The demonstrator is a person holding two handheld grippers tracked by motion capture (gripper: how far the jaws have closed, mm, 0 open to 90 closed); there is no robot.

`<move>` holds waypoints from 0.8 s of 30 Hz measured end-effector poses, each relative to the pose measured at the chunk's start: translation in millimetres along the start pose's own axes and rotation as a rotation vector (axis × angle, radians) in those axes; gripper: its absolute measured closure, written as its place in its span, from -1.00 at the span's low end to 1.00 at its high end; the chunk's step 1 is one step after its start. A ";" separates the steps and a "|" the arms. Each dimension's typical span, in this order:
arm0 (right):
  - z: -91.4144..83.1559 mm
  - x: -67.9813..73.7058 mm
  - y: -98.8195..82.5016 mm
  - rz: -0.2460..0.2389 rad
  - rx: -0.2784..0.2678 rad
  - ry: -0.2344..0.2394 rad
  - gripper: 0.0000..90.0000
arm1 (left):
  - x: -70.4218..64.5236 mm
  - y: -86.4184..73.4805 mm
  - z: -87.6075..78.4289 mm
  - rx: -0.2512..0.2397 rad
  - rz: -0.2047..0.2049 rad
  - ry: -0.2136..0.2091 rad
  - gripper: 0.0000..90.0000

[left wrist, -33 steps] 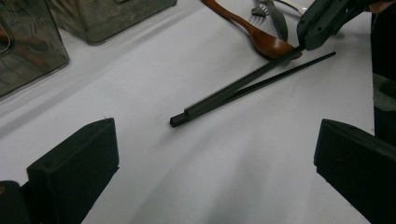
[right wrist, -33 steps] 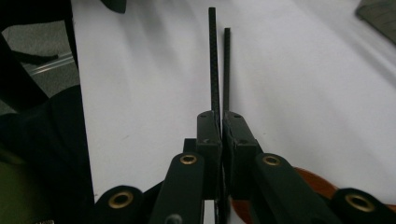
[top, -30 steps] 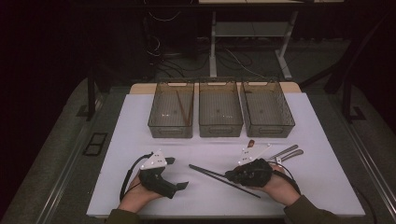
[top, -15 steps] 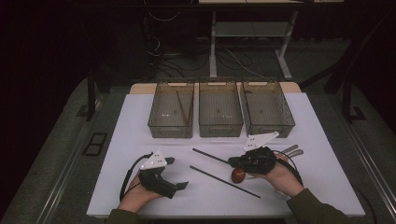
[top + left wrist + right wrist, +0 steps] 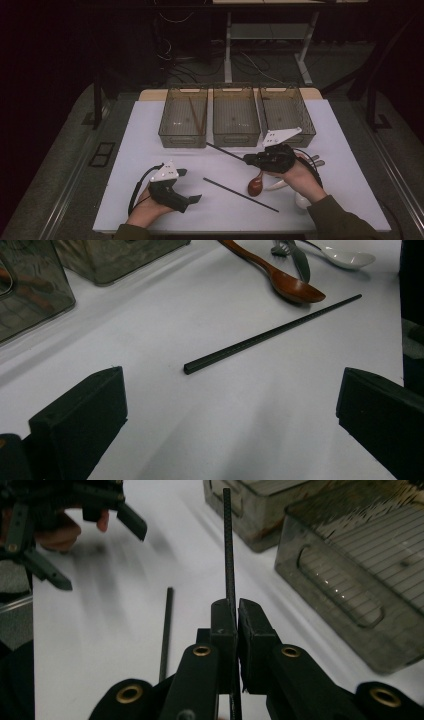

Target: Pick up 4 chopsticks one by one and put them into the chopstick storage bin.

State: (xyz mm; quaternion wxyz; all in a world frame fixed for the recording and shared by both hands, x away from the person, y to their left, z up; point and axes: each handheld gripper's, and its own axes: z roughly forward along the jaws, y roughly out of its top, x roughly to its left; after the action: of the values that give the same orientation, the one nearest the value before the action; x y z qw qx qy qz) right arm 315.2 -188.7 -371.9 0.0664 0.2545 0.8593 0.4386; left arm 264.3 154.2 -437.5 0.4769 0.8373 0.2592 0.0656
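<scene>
Lifting one black chopstick [image 5: 226, 152] clear of the table [image 5: 150, 150], toward the bins [image 5: 236, 117].
Right gripper [image 5: 248, 160]: clamped on chopstick, risen since a second ago. Left gripper [image 5: 196, 198]: jaws wide, idle. Second chopstick [image 5: 240, 194], wooden spoon [image 5: 256, 184]: remain on table.

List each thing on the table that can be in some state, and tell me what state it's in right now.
Right gripper: jaws shut on held chopstick, lifted off the table.
Left gripper: jaws open, nothing between them.
Second chopstick: lying flat on the table.
Wooden spoon: lying on the table.
Left bin: holds brown sticks.
Middle bin: looks empty.
Right bin: looks empty.
</scene>
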 end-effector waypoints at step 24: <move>21.6 -23.3 47.9 0.028 -0.035 -0.078 0.90 | -0.1 -0.1 0.3 -0.002 -0.002 -0.003 -1.00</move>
State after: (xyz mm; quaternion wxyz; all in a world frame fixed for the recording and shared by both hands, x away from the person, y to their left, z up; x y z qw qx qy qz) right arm 360.7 -161.5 -349.9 0.0981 0.2820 0.8447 0.4441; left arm 264.2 153.9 -437.8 0.4783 0.8366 0.2593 0.0642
